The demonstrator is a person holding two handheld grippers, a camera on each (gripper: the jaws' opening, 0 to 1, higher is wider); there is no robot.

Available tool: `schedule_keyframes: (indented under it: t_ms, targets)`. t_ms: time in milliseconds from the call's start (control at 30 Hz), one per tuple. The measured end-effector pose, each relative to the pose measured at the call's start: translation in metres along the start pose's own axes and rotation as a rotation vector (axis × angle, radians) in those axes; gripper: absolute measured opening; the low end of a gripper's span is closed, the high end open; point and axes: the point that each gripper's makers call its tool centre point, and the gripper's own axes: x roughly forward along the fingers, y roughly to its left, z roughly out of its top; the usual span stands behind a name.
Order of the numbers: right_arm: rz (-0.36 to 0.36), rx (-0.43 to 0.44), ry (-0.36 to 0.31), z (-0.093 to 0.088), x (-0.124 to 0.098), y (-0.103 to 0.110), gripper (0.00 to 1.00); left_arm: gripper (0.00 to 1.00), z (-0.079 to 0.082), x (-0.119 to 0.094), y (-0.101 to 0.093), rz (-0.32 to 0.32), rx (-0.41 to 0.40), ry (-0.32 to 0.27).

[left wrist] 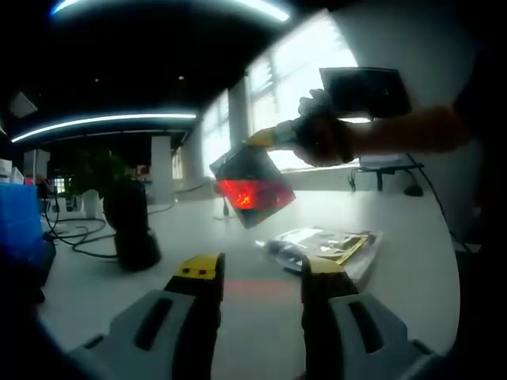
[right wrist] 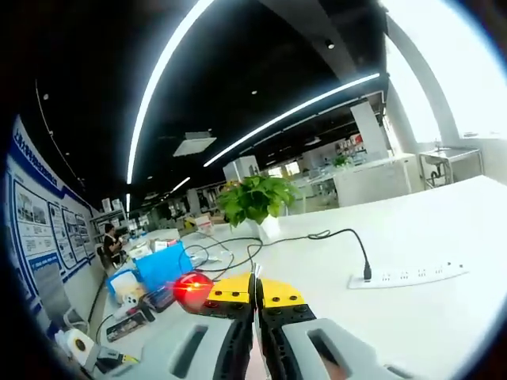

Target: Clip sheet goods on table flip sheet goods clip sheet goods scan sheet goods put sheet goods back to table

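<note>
Jaws of the right gripper [left wrist: 273,138] pinch a flat, glossy sheet package [left wrist: 252,184] aloft, red scanner light on its face; hold that face square to the beam. Left gripper [left wrist: 259,273] jaws stand spread. At 4 o'clock, a crinkled packet [left wrist: 329,245] lies on the smooth white table [left wrist: 412,273].

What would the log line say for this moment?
right gripper: shut on sheet pack, held up in red scanner glow | left gripper: open, holds nothing | another pack: lies on table
</note>
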Motion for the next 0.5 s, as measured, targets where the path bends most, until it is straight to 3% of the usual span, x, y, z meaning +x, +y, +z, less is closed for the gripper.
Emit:
schedule_keyframes:
  t_ms: [200, 267, 500]
  targets:
    - [-0.022, 0.007, 0.023, -0.004, 0.006, -0.018, 0.00, 0.32, 0.000, 0.000, 0.000, -0.001, -0.001, -0.001]
    - [-0.021, 0.058, 0.038, -0.009, 0.006, -0.022, 0.00, 0.32, 0.000, 0.000, 0.001, -0.001, -0.001, -0.001]
    - [-0.071, 0.023, 0.040, -0.009, 0.005, -0.047, 0.00, 0.32, -0.001, 0.001, 0.002, 0.000, -0.002, -0.001]
